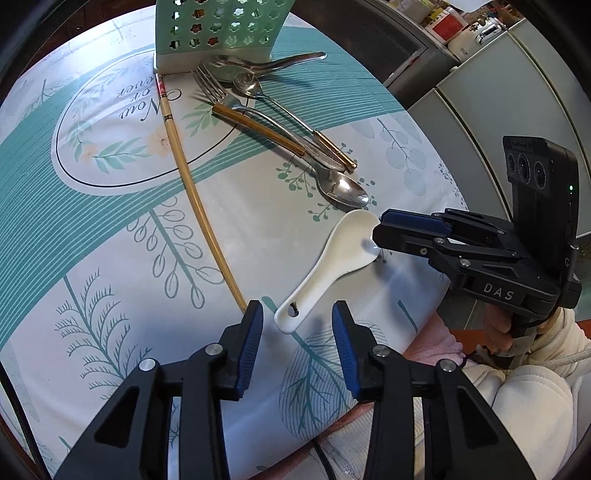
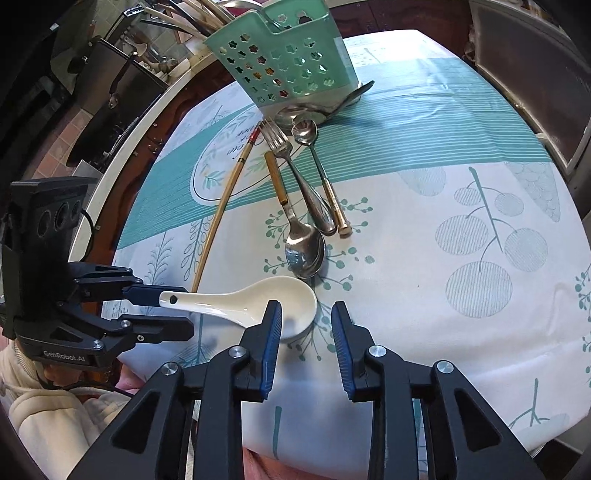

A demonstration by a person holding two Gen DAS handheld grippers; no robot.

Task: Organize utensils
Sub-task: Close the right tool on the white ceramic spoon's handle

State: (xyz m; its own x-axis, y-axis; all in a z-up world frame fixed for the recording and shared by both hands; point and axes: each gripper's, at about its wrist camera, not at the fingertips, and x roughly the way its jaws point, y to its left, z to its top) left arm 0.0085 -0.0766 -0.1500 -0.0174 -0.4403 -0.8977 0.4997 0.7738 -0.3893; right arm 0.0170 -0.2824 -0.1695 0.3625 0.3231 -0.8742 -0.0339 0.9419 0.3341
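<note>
A white ceramic soup spoon [image 1: 332, 254] [image 2: 236, 302] lies on the tablecloth near the front edge. My left gripper [image 1: 297, 314] [image 2: 186, 310] straddles the end of its handle, and there is a gap between each pad and the handle. My right gripper [image 2: 306, 314] [image 1: 376, 236] stands open over the bowl of the same spoon. Its left finger overlaps the bowl and its right finger is clear of the rim. Further back lie a steel spoon [image 1: 343, 188] [image 2: 304, 251], a fork [image 1: 210, 85] [image 2: 277, 140], a small gold-handled spoon [image 1: 247, 83] [image 2: 304, 131] and one bamboo chopstick [image 1: 192, 184] [image 2: 221, 206].
A green perforated utensil holder [image 1: 218, 29] [image 2: 284, 62] stands at the far side, with a large steel spoon [image 1: 258, 64] [image 2: 295, 114] against its base. The round table [image 1: 92, 240] [image 2: 461, 332] ends just below the grippers. Cream sleeves [image 1: 535, 369] [image 2: 48, 406] and cabinets border it.
</note>
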